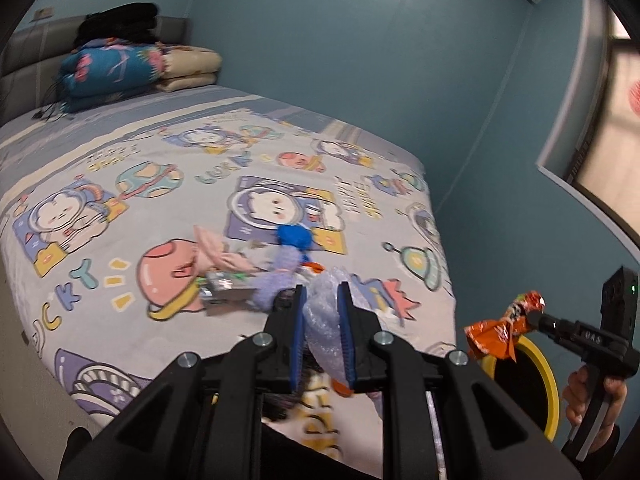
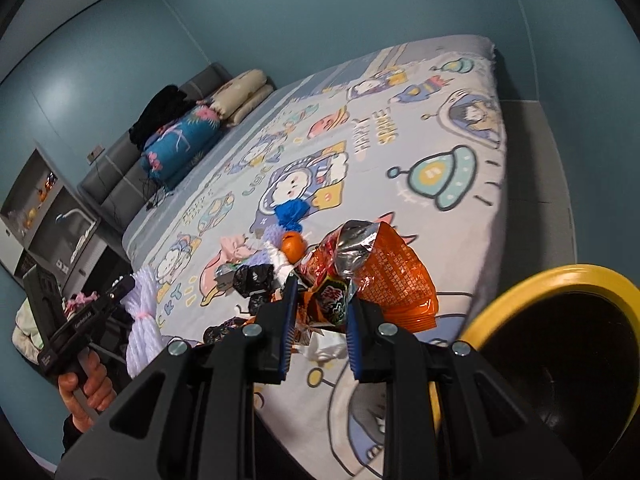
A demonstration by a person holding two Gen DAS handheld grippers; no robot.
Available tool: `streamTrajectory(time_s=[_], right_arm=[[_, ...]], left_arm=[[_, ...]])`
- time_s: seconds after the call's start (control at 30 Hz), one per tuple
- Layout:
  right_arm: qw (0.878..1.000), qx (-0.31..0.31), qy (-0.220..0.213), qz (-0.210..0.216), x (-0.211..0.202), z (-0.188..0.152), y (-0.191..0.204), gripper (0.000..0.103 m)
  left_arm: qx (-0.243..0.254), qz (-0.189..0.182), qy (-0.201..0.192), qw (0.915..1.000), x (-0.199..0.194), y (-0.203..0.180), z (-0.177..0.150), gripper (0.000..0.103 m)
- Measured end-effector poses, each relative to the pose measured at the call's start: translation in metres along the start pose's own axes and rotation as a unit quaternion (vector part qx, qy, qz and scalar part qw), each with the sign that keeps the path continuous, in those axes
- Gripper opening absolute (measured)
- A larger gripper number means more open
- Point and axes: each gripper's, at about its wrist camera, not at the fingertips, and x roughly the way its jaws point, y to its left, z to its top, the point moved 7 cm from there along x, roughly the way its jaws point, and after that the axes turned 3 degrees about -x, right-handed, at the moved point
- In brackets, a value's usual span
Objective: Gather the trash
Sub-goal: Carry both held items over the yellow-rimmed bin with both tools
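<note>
- The left claw (image 1: 322, 304) pinched crinkly, translucent bubble wrap (image 1: 322, 320).
- The right claw (image 2: 320, 312) clamped a crumpled, foil-lined orange snack bag (image 2: 384, 280) near the round yellow-rimmed bin (image 2: 560, 276).

Cartoon-print bed (image 1: 120, 168); folded quilts (image 1: 108, 72) stacked by headboard (image 1: 24, 52).

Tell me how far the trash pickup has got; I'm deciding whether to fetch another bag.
Mid-job. Nothing shows as binned yet: the yellow-rimmed bin's inside looks dark. In hand: the right tongs grip an orange snack wrapper beside the bin, and the left tongs grip a wad of bubble wrap. Left on the bed: a blue crumpled piece, pink paper, black wrappers.
</note>
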Motion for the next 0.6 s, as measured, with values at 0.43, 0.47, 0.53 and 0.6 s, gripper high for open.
streamTrajectory(time_s=[0.43, 0.47, 0.53, 0.6], right_arm=[[0.995, 0.034, -0.048, -0.08, -0.068, 0.003, -0.064, 0.021], [0.994, 0.035, -0.051, -0.085, -0.073, 0.003, -0.067, 0.021], [0.993, 0.039, -0.059, -0.095, -0.082, 0.003, -0.075, 0.021], [0.992, 0.042, -0.065, -0.1, -0.09, 0.004, -0.081, 0.021]], left_arm=[[0.065, -0.073, 0.053, 0.9938, 0.014, -0.11, -0.032, 0.015], [0.07, -0.078, 0.056, 0.9929, 0.016, -0.117, -0.034, 0.015], [0.085, -0.092, 0.067, 0.9898, 0.019, -0.138, -0.041, 0.015], [0.1, -0.099, 0.075, 0.9872, 0.022, -0.155, -0.047, 0.015]])
